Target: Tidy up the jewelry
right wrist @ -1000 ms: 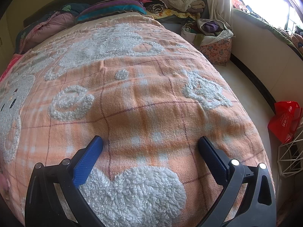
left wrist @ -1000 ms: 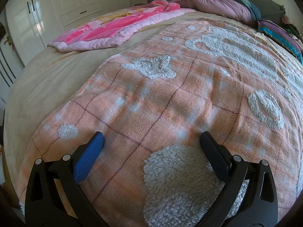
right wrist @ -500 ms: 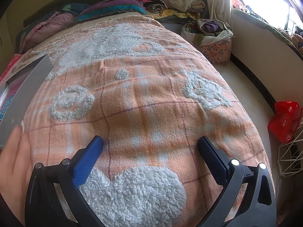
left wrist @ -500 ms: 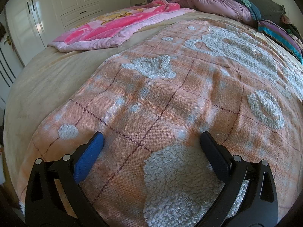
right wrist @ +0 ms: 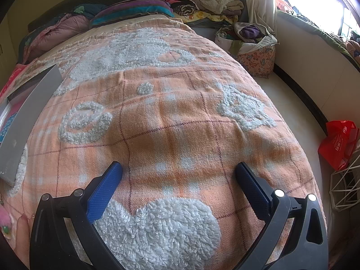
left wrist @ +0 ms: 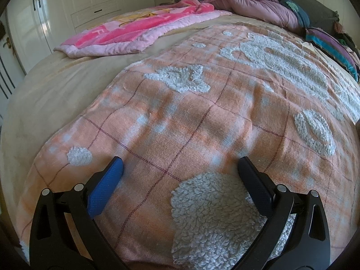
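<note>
Both pairs of tongs hang low over the foot end of the bed, each spread wide with nothing between its fingers. The left tongs (left wrist: 180, 166) sit above an orange checked blanket (left wrist: 202, 117) with fluffy white patches; one large woolly patch (left wrist: 216, 211) lies just under them. Past the blanket's left edge the beige sheet (left wrist: 56, 90) shows, and a pink blanket (left wrist: 135, 33) lies toward the far left corner, near the white wardrobe doors (left wrist: 45, 11).

The right tongs (right wrist: 178, 171) hover over the same blanket near the bed's right edge, with a heart-shaped white patch (right wrist: 166, 229) beneath them. At the left edge of that view a flat grey box or tray (right wrist: 29, 117) is tilted above the blanket; I cannot tell what it holds. A fingertip (right wrist: 22, 227) and something small and pink (right wrist: 4, 220) show at the lower left corner. No jewelry is clearly visible. On the floor beside the bed lie a red bag (right wrist: 337, 144) and a fabric basket of clothes (right wrist: 254, 51).
</note>
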Demonstrator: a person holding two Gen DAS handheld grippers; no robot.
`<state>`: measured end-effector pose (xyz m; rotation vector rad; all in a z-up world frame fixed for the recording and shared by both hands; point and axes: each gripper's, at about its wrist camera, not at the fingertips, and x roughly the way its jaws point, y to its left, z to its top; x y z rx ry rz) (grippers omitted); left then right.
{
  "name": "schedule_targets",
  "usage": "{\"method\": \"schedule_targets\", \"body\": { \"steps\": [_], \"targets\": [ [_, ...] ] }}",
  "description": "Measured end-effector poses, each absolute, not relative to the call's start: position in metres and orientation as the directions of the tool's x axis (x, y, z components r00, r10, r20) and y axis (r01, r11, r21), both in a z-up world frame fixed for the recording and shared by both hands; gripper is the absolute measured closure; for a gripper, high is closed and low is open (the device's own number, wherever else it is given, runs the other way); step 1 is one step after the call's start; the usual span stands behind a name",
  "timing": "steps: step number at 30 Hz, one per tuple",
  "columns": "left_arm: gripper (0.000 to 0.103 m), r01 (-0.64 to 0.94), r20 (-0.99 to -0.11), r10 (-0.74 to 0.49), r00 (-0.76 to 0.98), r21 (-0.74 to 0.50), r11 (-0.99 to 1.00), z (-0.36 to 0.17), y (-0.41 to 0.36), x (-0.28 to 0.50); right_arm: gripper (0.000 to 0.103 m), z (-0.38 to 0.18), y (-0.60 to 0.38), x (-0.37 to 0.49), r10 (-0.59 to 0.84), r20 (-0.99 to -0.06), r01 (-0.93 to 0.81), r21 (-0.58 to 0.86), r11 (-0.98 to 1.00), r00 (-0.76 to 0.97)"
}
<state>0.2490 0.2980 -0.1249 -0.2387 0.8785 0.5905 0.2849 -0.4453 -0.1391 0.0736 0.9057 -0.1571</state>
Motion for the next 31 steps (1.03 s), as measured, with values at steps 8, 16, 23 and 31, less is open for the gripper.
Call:
{"method": "schedule_targets", "body": {
  "steps": [8, 16, 23, 31],
  "targets": [
    [0.008, -0.577, -0.780, 0.384, 0.495, 0.036, 0.816, -0.1247, 0.2965, 0.2486, 0.004, -0.1402, -0.4456, 0.2852, -0.105, -0.788, 0.167, -0.003, 0.986, 0.607],
    [0.008, -0.576, -0.780, 0.385, 0.493, 0.038, 0.816, -0.1245, 0.2984, 0.2504, 0.004, -0.1392, -0.4454, 0.2850, -0.105, -0.788, 0.167, -0.003, 0.986, 0.607],
    [0.008, -0.577, -0.779, 0.388, 0.493, 0.041, 0.816, -0.1236, 0.2989, 0.2502, 0.004, -0.1392, -0.4454, 0.2850, -0.105, -0.788, 0.167, -0.003, 0.986, 0.607],
    [0.008, -0.577, -0.780, 0.388, 0.491, 0.043, 0.816, -0.1235, 0.3002, 0.2512, 0.004, -0.1402, -0.4461, 0.2851, -0.105, -0.788, 0.167, -0.002, 0.986, 0.607]
  ]
}}
